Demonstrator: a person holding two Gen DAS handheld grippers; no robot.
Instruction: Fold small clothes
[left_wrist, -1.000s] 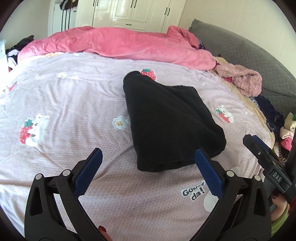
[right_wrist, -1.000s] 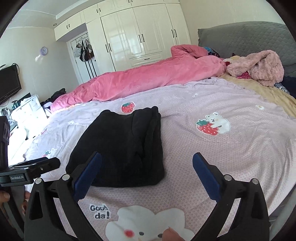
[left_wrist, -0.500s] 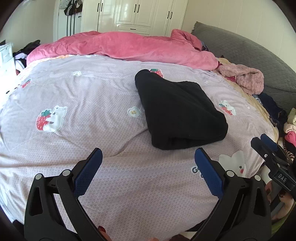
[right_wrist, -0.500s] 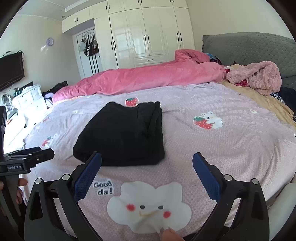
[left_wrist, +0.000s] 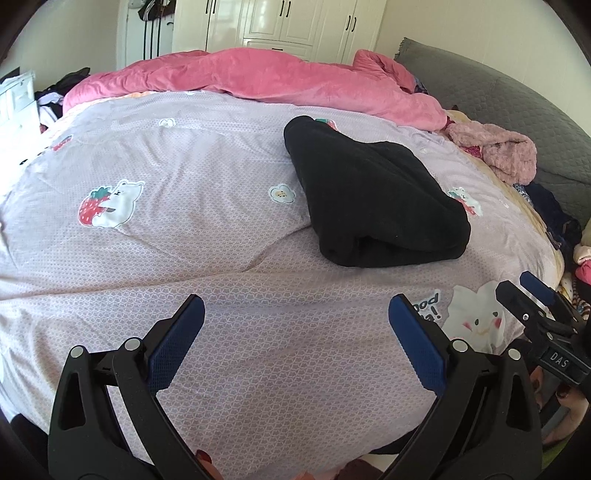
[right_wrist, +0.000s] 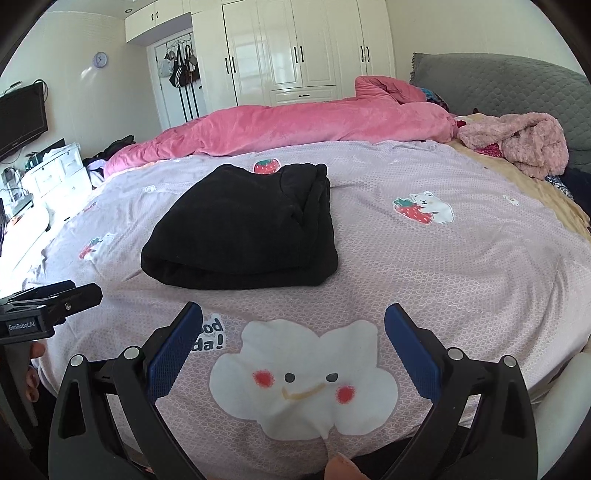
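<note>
Both my grippers, left and right, gape wide, holding nothing. One black garment, seemingly folded, lies on the bed ahead, well apart.

open sheet ahead, folded black garment mid-bed, pink duvet behind

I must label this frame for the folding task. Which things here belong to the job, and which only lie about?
Job: black garment, folded on the bed; left gripper and right gripper, both open and empty.

Lying about: pink duvet, fluffy pink garment, wardrobe, TV.
</note>
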